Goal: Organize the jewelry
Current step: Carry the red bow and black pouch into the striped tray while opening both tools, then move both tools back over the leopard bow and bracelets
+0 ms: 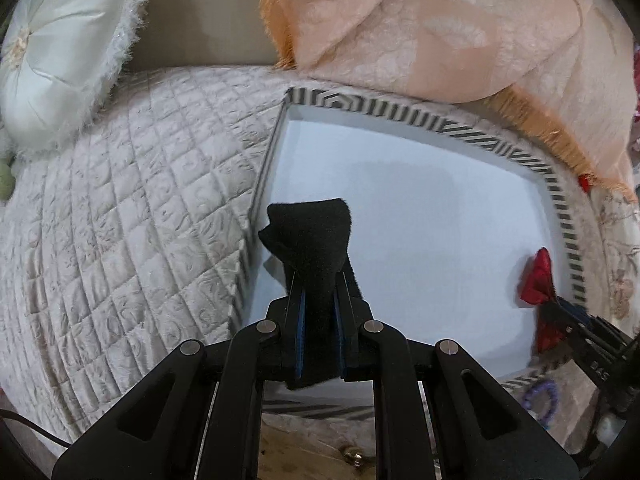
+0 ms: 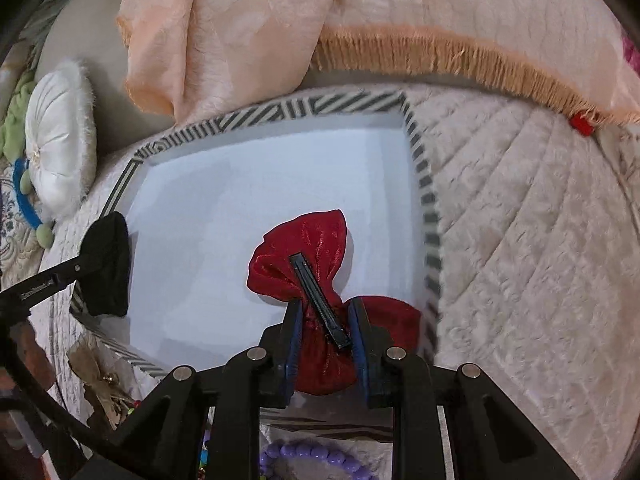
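Observation:
A white tray with a black-and-white striped rim (image 1: 400, 110) (image 2: 428, 200) lies on a quilted bed. My left gripper (image 1: 319, 276) is shut on a black velvet piece (image 1: 310, 232), which hangs over the tray's left side; the same piece (image 2: 106, 264) shows at the tray's left rim in the right wrist view. My right gripper (image 2: 326, 308) is shut on a red satin bow (image 2: 304, 256), squeezing its middle beside the black hair clip (image 2: 320, 300) on its back. The bow (image 1: 538, 276) sits low over the tray's right part.
A purple bead bracelet (image 2: 308, 454) (image 1: 540, 400) lies near the tray's front edge. A brownish bow (image 2: 100, 376) lies at front left. A peach fringed cloth (image 1: 440, 28) covers the back, a white round cushion (image 1: 60, 60) sits far left. A small red item (image 2: 582, 124) lies on the quilt.

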Motion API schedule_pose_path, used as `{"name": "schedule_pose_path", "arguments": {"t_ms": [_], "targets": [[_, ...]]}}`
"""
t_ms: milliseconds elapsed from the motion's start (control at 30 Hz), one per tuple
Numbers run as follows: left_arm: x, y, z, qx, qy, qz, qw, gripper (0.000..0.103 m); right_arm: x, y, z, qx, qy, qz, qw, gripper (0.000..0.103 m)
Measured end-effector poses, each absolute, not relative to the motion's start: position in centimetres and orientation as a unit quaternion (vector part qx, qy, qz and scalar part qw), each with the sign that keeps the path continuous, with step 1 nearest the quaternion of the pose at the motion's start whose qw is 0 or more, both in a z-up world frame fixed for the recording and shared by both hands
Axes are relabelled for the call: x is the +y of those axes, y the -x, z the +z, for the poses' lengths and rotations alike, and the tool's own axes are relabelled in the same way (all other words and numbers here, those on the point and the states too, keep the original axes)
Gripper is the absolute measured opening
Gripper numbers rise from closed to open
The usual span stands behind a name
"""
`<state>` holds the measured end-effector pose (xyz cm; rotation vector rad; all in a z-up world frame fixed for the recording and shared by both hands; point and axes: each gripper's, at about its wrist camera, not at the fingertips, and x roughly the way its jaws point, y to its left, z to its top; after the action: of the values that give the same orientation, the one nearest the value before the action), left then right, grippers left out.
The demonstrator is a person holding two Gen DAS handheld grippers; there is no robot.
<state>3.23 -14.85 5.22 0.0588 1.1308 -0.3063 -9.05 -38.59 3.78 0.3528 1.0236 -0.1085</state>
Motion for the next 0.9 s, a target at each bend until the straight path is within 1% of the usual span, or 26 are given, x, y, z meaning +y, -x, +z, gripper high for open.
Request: {"name": "schedule_pose_path", "arguments": {"t_ms": [33,67,100,133,167,200,333,467,900], "targets": [[-14.7,-3.3,5.1,0.535,-0.026,-0.141,0.832,0.013,-38.7,9.1,3.8,0.478,-0.171,-0.05,0.86,0.024],[-14.6,-3.2,5.1,0.535,-0.024,-0.14,0.833,0.016,-38.8,9.3,4.0,0.467,-0.177,-0.049,0.865,0.035],[-14.5,-3.2,5.2,0.534,-0.023,-0.139,0.833,0.026,-38.9,9.3,4.2,0.459,-0.189,-0.046,0.867,0.042],[-14.4,-3.0,5.4,0.531,-0.023,-0.138,0.835,0.033,-38.9,9.6,4.5,0.454,-0.202,-0.04,0.867,0.052],[-14.3,-2.9,5.6,0.529,-0.022,-0.138,0.837,0.048,-39.1,9.8,4.7,0.45,-0.216,-0.033,0.866,0.058],[-14.2,-2.7,5.9,0.526,-0.02,-0.138,0.839,0.054,-39.1,9.9,5.0,0.448,-0.22,-0.031,0.866,0.058],[-13.5,-1.9,7.4,0.519,-0.006,-0.144,0.843,0.055,-38.2,10.9,6.6,0.438,-0.204,-0.029,0.875,0.058],[-12.8,-0.3,8.8,0.504,-0.013,-0.139,0.852,0.055,-37.0,12.8,8.4,0.429,-0.187,-0.025,0.884,0.058],[-10.6,7.0,12.3,0.457,-0.021,-0.134,0.879,0.055,-33.3,17.4,11.2,0.409,-0.148,-0.042,0.899,0.058]]}}
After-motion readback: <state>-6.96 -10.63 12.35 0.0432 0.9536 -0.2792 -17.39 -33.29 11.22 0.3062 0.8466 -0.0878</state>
